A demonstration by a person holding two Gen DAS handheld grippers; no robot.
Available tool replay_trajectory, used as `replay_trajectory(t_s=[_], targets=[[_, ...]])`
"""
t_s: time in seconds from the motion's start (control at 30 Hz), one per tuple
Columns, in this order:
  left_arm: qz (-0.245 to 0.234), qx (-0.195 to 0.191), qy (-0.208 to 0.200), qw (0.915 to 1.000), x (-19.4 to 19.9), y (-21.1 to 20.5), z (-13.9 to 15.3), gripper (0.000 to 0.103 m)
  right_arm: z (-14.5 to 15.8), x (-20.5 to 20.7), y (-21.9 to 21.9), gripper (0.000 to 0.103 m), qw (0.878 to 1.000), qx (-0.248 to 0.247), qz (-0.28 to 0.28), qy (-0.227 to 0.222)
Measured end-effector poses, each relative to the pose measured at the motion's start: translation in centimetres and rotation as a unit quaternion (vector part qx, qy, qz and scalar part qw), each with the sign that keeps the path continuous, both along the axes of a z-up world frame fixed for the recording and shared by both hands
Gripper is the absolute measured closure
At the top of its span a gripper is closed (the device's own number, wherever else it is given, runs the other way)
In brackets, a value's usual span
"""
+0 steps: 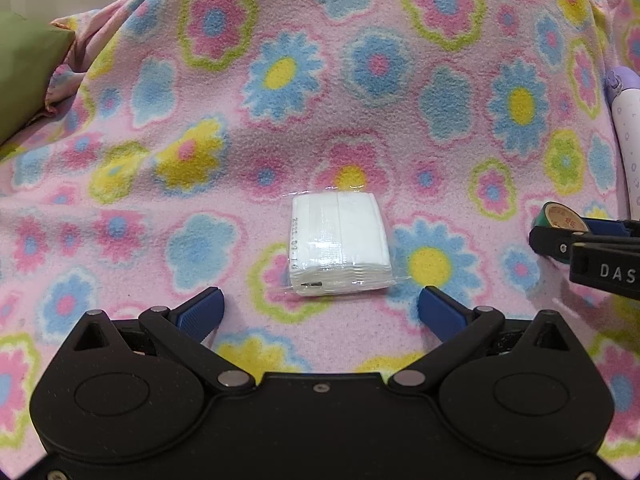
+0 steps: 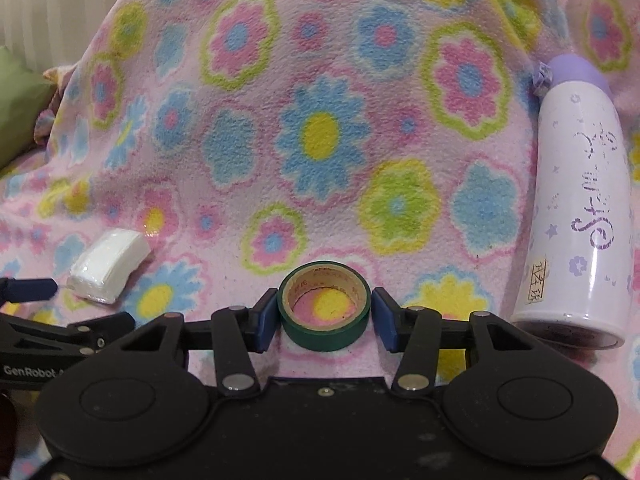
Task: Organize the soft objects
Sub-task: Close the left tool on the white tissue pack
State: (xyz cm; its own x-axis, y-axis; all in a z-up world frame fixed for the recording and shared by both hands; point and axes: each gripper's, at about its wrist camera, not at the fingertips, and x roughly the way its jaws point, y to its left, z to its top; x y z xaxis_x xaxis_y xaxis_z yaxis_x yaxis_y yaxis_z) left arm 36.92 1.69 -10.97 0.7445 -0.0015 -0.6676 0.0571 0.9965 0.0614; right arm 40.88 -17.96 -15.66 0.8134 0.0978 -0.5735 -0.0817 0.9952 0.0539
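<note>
The right gripper (image 2: 325,314) is clamped on the green tape roll (image 2: 325,304), which rests on the flowered blanket (image 2: 320,140). The tissue pack (image 1: 340,244) lies left of the roll, just ahead of the left gripper (image 1: 320,306), whose fingers are spread wide. A white bottle (image 2: 580,220) stands right of the roll.

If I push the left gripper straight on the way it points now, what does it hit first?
Most likely the white tissue pack. It lies on the flowered blanket just ahead of the open left gripper, roughly centred between the jaws. Beyond it only blanket shows. Depth is hard to judge through the fisheye.
</note>
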Motion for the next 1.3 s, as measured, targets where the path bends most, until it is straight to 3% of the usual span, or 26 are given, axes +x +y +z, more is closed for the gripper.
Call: replay_trajectory(t_s=[0.27,0.43,0.83,0.97,1.07,1.23,1.3], targets=[[-0.008,0.001,-0.022,0.9997,-0.5,-0.4,1.6,0.003,-0.1,0.1,0.1,0.055,1.0,-0.006,-0.001,-0.001],[-0.001,-0.002,-0.026,0.9996,1.6,-1.0,2.9,0.003,-0.1,0.2,0.3,0.055,1.0,-0.007,0.0,-0.003],[0.034,-0.017,0.008,0.9992,4.7,0.2,0.3,0.004,-0.2,0.2,0.3,0.055,1.0,-0.007,0.001,-0.004],[0.024,0.004,-0.006,0.9997,4.4,-0.6,-0.5,0.004,-0.2,0.2,0.3,0.055,1.0,-0.007,0.001,-0.005],[0.011,-0.005,-0.012,0.9999,4.2,-0.8,-0.6,0.013,-0.2,0.2,0.3,0.055,1.0,-0.006,0.001,-0.007],[-0.006,-0.013,-0.031,0.9994,3.6,-0.7,-0.6,0.045,-0.2,0.2,0.3,0.055,1.0,-0.002,0.001,-0.009],[-0.015,-0.009,-0.035,0.9993,3.3,-1.1,-0.7,0.048,-0.2,0.2,0.2,0.055,1.0,-0.001,0.0,-0.009]])
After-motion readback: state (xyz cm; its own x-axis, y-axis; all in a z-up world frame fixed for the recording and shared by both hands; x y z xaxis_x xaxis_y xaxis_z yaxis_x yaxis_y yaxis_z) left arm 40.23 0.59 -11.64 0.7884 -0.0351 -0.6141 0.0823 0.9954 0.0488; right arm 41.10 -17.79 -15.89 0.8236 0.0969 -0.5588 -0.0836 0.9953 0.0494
